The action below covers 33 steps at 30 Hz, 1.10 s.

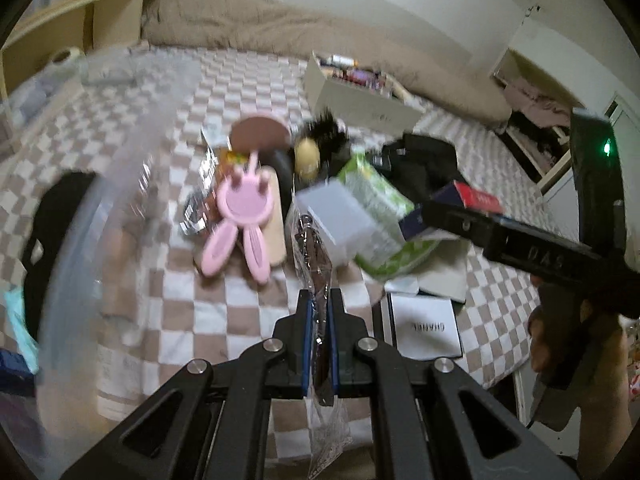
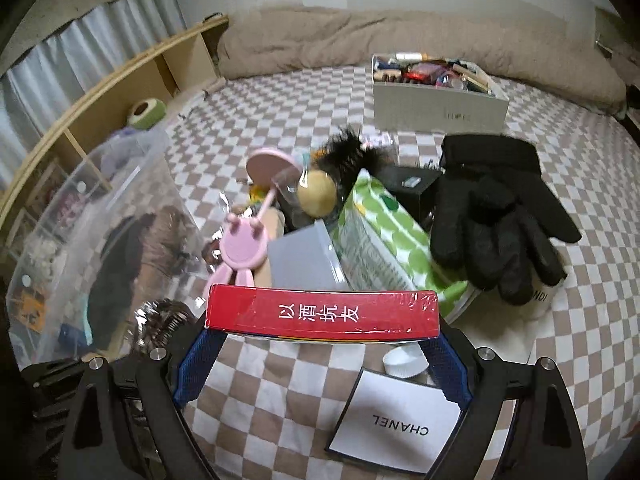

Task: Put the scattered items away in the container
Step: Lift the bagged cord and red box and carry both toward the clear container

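- Above the checked bed (image 2: 304, 364), a red box (image 2: 322, 313) is pinched at its ends by the right hand-held gripper (image 2: 320, 334), judged lifted for carrying to the clear plastic container (image 2: 120, 200) at the left.
- A crinkly clear packet (image 1: 318, 276) holding something dark is clamped between the left hand-held gripper (image 1: 319, 312) pads.
- Soft black gloves (image 2: 500, 216), a pink rabbit-shaped mirror (image 2: 242, 246) and a glossy green-spotted pack (image 2: 384, 240) are left heaped mid-bed.

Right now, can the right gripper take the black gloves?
Probably not yet. The right gripper is shut on the red box, so it has no free grip. The black gloves lie uncovered on top of the pile, so nothing else blocks them.
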Each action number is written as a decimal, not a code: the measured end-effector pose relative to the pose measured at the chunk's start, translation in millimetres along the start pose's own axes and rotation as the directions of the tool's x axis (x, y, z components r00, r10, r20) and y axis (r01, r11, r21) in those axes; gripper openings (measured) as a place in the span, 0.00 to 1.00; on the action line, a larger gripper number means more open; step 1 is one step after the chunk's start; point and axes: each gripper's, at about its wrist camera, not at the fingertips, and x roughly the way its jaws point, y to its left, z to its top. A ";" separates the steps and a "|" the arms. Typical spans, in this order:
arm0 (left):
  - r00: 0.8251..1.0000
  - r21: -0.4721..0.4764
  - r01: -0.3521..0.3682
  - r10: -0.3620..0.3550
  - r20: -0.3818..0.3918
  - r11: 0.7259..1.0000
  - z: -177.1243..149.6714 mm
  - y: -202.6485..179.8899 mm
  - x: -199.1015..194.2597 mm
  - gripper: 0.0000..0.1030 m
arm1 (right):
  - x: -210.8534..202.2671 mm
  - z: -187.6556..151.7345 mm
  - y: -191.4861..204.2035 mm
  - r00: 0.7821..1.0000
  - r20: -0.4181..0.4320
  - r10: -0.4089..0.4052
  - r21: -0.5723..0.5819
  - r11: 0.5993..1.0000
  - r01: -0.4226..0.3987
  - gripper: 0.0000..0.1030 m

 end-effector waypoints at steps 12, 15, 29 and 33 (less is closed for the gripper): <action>0.974 -0.008 -0.024 0.025 0.227 1.000 47.5 11.7 -67.7 0.07 | -42.3 25.0 3.0 0.989 0.136 0.052 0.033 0.998 -0.057 0.89; 0.964 -0.023 -0.016 0.022 0.266 1.000 57.0 16.7 -82.6 0.07 | -47.3 29.9 6.7 0.986 0.157 0.058 0.031 0.997 -0.064 0.89; 0.924 -0.050 -0.066 0.080 0.373 0.997 69.7 48.5 -134.2 0.07 | -73.6 54.7 42.6 0.967 0.219 0.128 -0.002 0.991 -0.131 0.89; 0.926 -0.062 -0.116 0.130 0.354 0.991 67.3 62.0 -128.7 0.07 | -83.2 65.9 63.0 0.958 0.245 0.147 -0.025 0.989 -0.146 0.89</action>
